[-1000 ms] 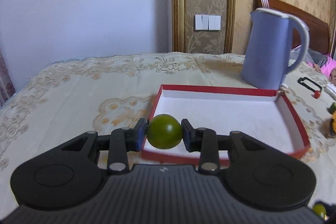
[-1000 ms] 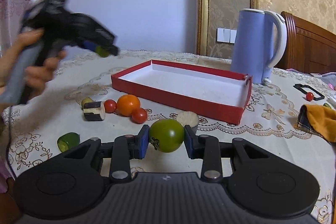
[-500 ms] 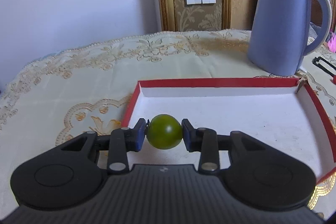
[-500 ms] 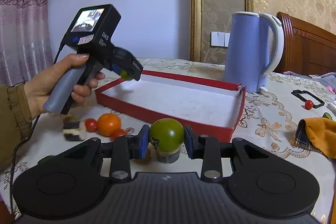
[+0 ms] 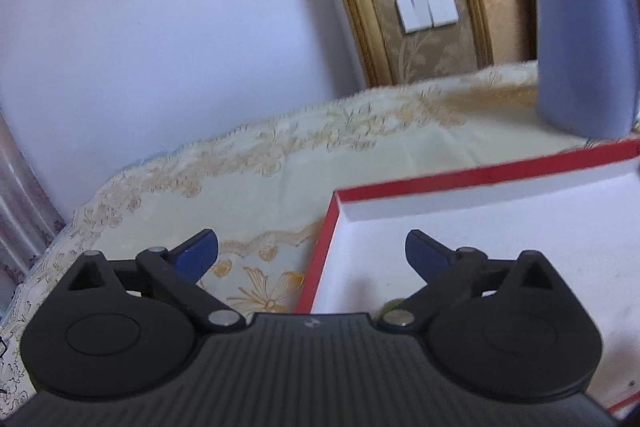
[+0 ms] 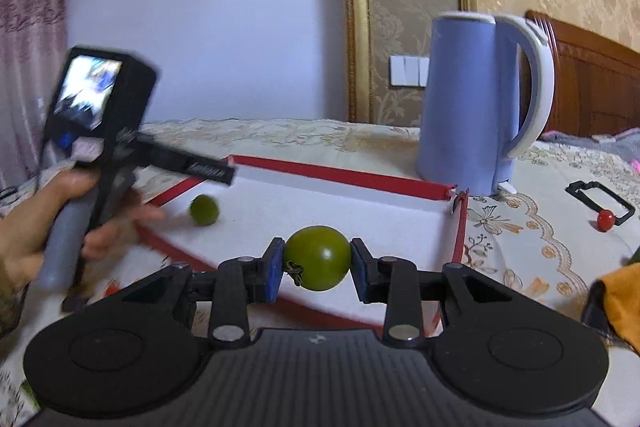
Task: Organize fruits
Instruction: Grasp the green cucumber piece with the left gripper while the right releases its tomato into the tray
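- Two green fruits show: a small round one (image 6: 204,209) lies loose in the red-rimmed tray's (image 6: 344,175) near-left corner.
- Left gripper (image 5: 311,255), tilted downward, has just spread wide, nothing between.
- Right gripper (image 6: 317,263) pinches the larger glossy green tomato (image 6: 318,257) above the tray's near edge.

Small green fruit (image 6: 204,209) loose in red tray (image 6: 344,173); larger green tomato (image 6: 318,257) held above.

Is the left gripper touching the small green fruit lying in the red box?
Apart. The right wrist view shows the left gripper raised above the small green fruit, which rests alone on the red box floor.
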Motion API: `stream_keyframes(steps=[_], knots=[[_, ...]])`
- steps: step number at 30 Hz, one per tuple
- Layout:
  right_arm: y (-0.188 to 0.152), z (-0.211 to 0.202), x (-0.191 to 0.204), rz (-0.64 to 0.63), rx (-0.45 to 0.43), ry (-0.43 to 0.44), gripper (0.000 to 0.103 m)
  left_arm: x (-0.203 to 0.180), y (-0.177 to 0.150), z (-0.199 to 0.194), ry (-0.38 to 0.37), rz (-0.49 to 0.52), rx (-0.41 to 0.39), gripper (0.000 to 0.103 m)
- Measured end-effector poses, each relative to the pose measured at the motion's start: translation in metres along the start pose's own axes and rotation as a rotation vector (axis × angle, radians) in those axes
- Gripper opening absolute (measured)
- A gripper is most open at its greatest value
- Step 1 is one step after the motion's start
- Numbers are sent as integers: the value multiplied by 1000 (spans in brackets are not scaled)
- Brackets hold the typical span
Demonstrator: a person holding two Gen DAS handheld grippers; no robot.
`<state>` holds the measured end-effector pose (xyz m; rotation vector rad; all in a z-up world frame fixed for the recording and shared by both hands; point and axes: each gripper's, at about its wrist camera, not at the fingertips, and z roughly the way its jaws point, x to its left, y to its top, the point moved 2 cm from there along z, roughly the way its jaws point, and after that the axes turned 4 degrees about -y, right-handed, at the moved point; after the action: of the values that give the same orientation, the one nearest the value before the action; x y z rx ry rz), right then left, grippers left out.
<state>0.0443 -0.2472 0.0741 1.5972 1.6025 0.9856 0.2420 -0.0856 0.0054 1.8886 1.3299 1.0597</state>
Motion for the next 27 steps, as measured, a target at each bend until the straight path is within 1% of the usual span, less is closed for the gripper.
stream_keyframes(steps=[2,3,6,7,9,11,13,16,17,18,20,23,24,27], knots=[[8,16,-6,21,18,-7,34,1,-3,10,-15,13,40,100],[11,24,-8,27,28,-12,34,1,-5,14,-2,26,50,100],[20,46,-16,44,47,-36,34,-4,-10,14,57,82,26,101],[22,53,-17,46,56,-42,34,-7,-12,13,76,108,17,103],[25,65,-20,51,69,-62,34,-15,-15,10,93,170,-4,103],[26,77,-23,46,89,-79,34,-22,-19,8,130,241,-19,103],[26,86,-24,45,104,-94,34,-24,-22,6,152,268,-22,103],[26,93,-25,34,118,-112,34,-16,-25,6,129,235,14,103],[25,96,-25,31,127,-120,38,-13,-27,5,116,219,36,103],[24,97,-23,31,137,-125,47,-11,-28,4,106,210,45,103],[24,96,-22,27,139,-133,57,-8,-29,1,93,202,46,103],[27,79,-20,31,103,-123,59,3,-30,-10,139,177,33,103],[28,69,-19,34,84,-116,59,8,-31,-18,142,159,21,103],[23,28,-14,40,17,-85,59,25,-34,-55,105,93,-13,103]])
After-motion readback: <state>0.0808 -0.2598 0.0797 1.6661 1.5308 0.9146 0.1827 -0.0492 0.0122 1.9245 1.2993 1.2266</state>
